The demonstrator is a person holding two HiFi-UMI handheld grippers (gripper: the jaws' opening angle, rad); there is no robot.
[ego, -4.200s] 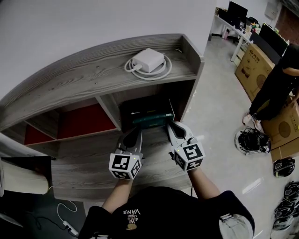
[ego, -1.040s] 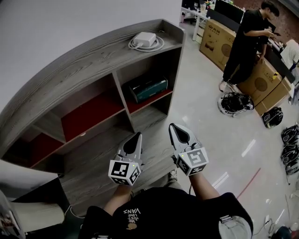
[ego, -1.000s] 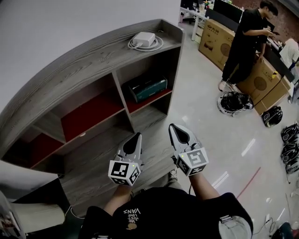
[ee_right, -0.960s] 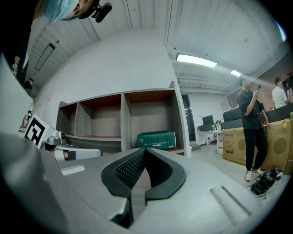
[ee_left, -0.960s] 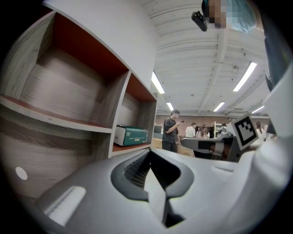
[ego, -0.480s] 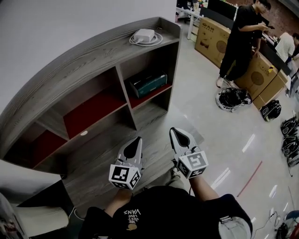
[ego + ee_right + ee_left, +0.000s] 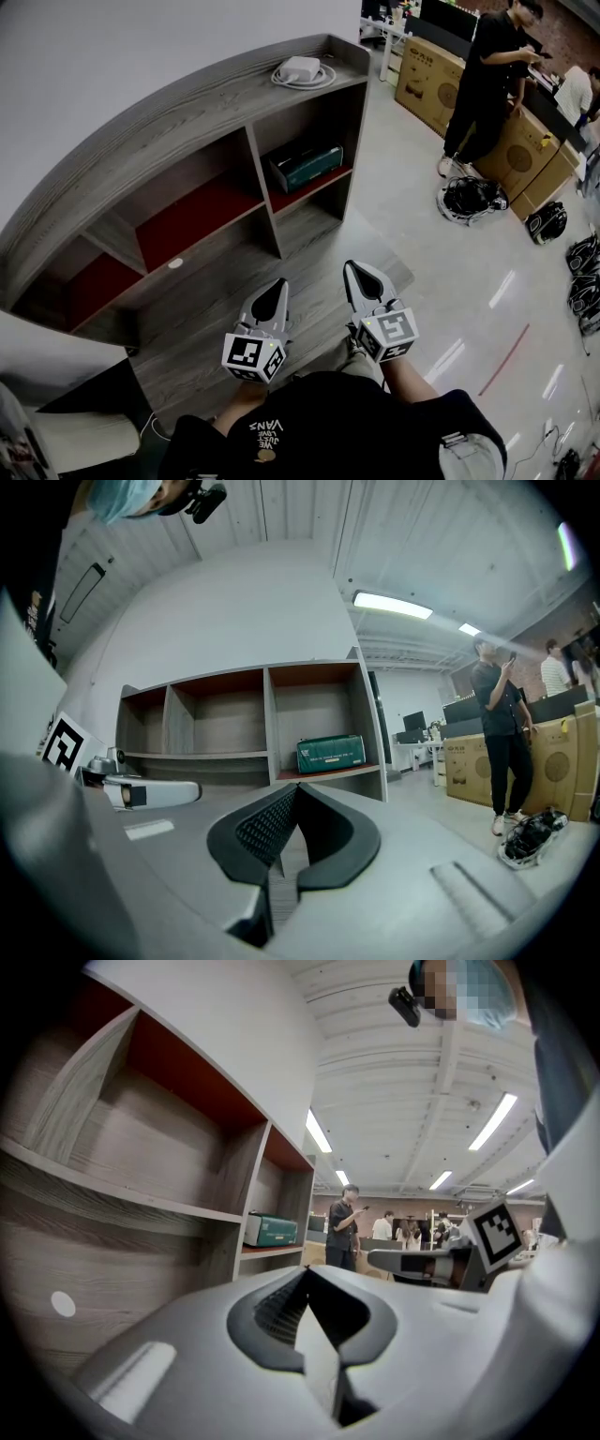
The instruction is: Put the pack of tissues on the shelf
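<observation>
The green pack of tissues (image 7: 307, 164) lies on the upper board in the right compartment of the grey wooden shelf (image 7: 178, 117). It also shows in the left gripper view as a small green pack (image 7: 271, 1230) and in the right gripper view, lying flat (image 7: 330, 754). My left gripper (image 7: 277, 285) and right gripper (image 7: 354, 269) hang side by side well in front of the shelf, above its low bottom board. Both are shut with nothing in them. Neither one touches the pack.
A white charger with a coiled cable (image 7: 302, 69) sits on top of the shelf. A person in black (image 7: 487, 75) stands at the right by cardboard boxes (image 7: 424, 80). Dark helmets (image 7: 466, 199) lie on the glossy floor there.
Both grippers have drawn back from the compartment where they were at the pack several seconds ago. Over the last second they sank slightly in the view and the shelf shifted a little.
</observation>
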